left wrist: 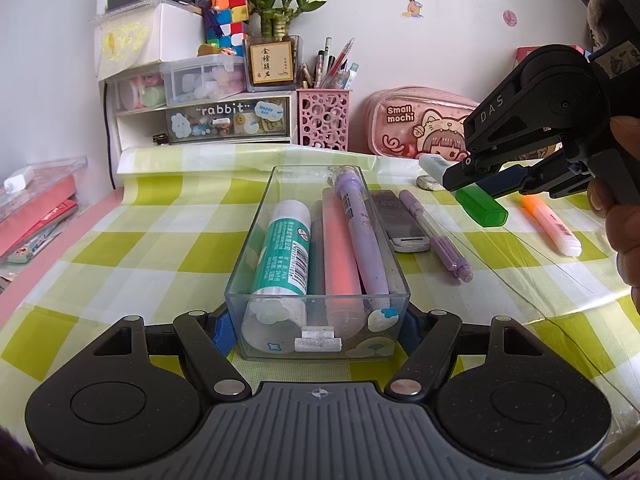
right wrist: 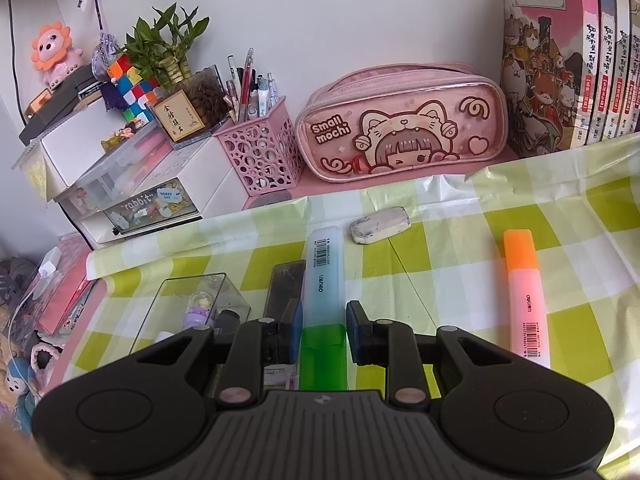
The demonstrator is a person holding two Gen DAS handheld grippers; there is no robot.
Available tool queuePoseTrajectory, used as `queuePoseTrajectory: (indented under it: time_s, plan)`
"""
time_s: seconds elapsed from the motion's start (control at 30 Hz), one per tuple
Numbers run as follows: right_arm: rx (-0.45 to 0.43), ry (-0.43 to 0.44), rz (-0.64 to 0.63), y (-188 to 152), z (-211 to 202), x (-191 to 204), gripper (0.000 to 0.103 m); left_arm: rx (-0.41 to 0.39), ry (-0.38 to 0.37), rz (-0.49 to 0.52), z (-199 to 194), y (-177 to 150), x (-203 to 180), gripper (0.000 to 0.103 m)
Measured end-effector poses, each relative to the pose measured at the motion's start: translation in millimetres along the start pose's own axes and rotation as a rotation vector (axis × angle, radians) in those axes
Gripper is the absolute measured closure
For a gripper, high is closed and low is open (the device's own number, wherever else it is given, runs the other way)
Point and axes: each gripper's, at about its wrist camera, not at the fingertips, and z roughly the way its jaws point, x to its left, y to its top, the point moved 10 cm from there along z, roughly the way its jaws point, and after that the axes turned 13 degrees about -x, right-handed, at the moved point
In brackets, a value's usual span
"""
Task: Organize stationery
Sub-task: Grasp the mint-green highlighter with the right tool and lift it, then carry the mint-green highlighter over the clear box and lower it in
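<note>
A clear plastic tray [left wrist: 256, 236] is pinched at its near end between the blue pads of the left tongs [left wrist: 318, 326], and it rests on the green-and-white checked cloth of the desk [left wrist: 132, 236]. Inside the tray, a teal glue stick [left wrist: 282, 248], a coral highlighter [left wrist: 340, 248] and a purple pen [left wrist: 362, 236] with a domed charm on its cap are laid side by side lengthwise. Just beside the tray's right wall, a dark flat case [left wrist: 398, 220] and a slim purple pencil [left wrist: 434, 232] are seen lying on the cloth. The right tongs [right wrist: 322, 330] are closed on a highlighter with a green cap and pale blue body [right wrist: 322, 292], which is pinched near the join of cap and body; in the left wrist view it is seen held above the cloth, green cap pointing down toward the tray's side. An orange-capped highlighter [right wrist: 524, 292] is left lying on the cloth to the right, well apart from the tray, and a worn white eraser [right wrist: 380, 224] lies farther back. Against the wall, a pink pencil case [right wrist: 400, 128] is set between a pink perforated pen cup [right wrist: 260, 156] and a row of books [right wrist: 560, 60].
</note>
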Motion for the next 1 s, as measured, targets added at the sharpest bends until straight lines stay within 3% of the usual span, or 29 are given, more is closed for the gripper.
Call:
queuePoseTrajectory:
  time_s: [0.17, 1.0]
  plan:
    - [0.007, 0.025, 0.008, -0.7, -6.6, 7.1, 0.091, 0.000, 0.000, 0.000, 0.3, 0.0, 0.3, 0.030]
    - [0.044, -0.024, 0.086, -22.9, -34.9, -25.6, 0.091, 0.005, 0.007, -0.004, -2.0, -0.8, -1.9, 0.030]
